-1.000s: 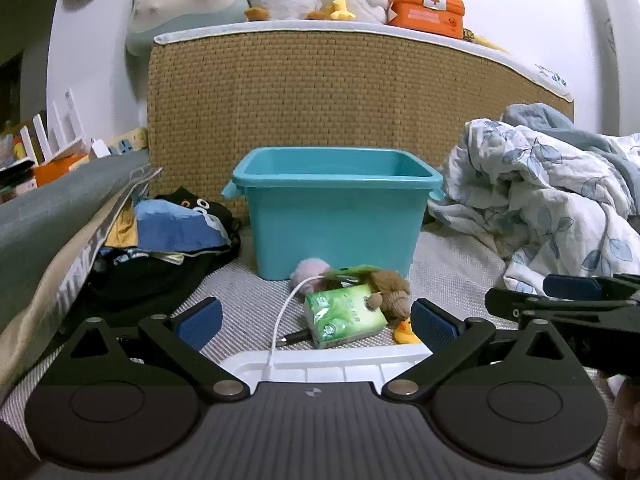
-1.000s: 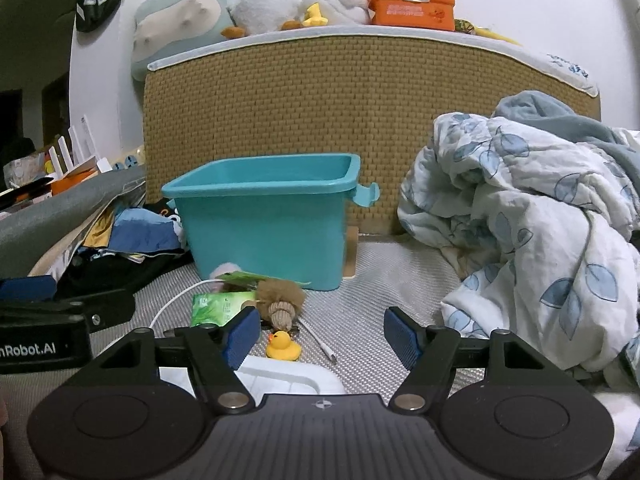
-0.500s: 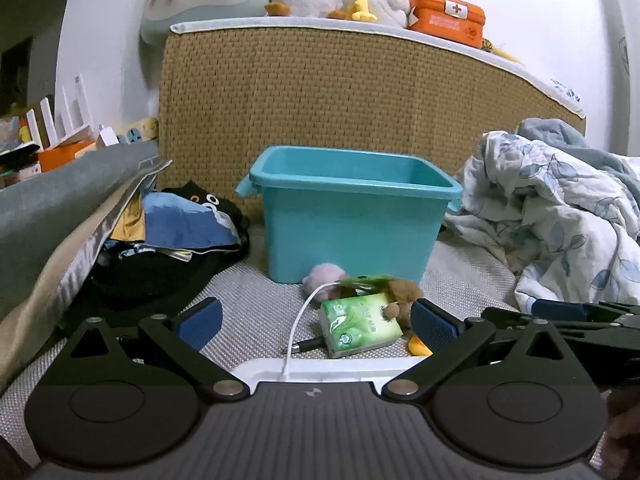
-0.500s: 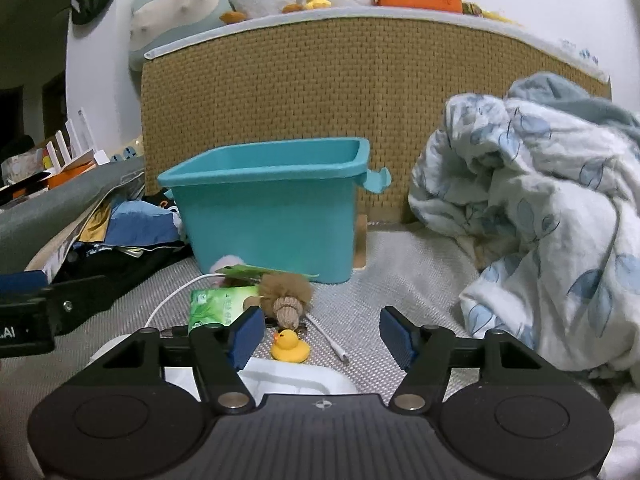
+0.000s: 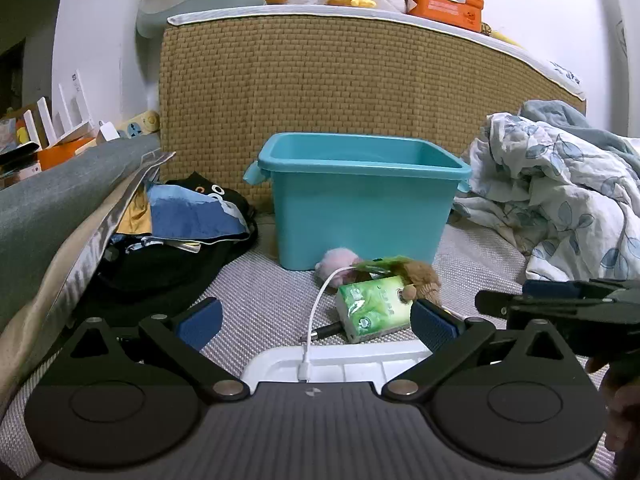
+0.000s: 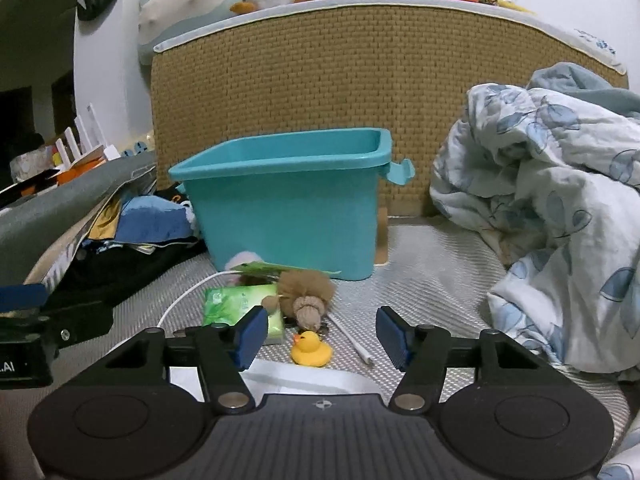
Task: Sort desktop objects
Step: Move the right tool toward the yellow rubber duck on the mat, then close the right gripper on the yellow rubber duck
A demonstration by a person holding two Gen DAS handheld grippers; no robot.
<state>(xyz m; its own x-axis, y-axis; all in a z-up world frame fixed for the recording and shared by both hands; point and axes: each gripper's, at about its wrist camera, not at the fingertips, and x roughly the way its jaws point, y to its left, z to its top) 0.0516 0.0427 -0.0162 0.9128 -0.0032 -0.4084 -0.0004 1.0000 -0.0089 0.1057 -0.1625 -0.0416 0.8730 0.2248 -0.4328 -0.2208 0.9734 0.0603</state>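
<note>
A teal bin [image 5: 362, 200] [image 6: 288, 208] stands on the grey mat before the woven headboard. In front of it lie a pink plush [image 5: 338, 262], a green tissue pack [image 5: 374, 307] [image 6: 240, 304], a brown plush toy [image 6: 306, 294] [image 5: 424, 276], a yellow rubber duck [image 6: 310, 348], a white cable [image 5: 322, 300] [image 6: 356, 346] and a white tray [image 5: 340, 362]. My left gripper [image 5: 316, 322] is open above the tray, a little short of the tissue pack. My right gripper [image 6: 320, 338] hangs over the duck; its jaws are closing, the pads clear of the duck.
A crumpled floral duvet [image 6: 560, 200] [image 5: 560, 192] fills the right side. Dark clothes and a blue cloth [image 5: 188, 216] pile at the left beside a grey cushion [image 5: 60, 200]. Plush toys and an orange first-aid box [image 5: 446, 0] sit on the headboard.
Both grippers have edged forward toward the bin and the objects, which look larger now. The right gripper's jaws have narrowed a little.
</note>
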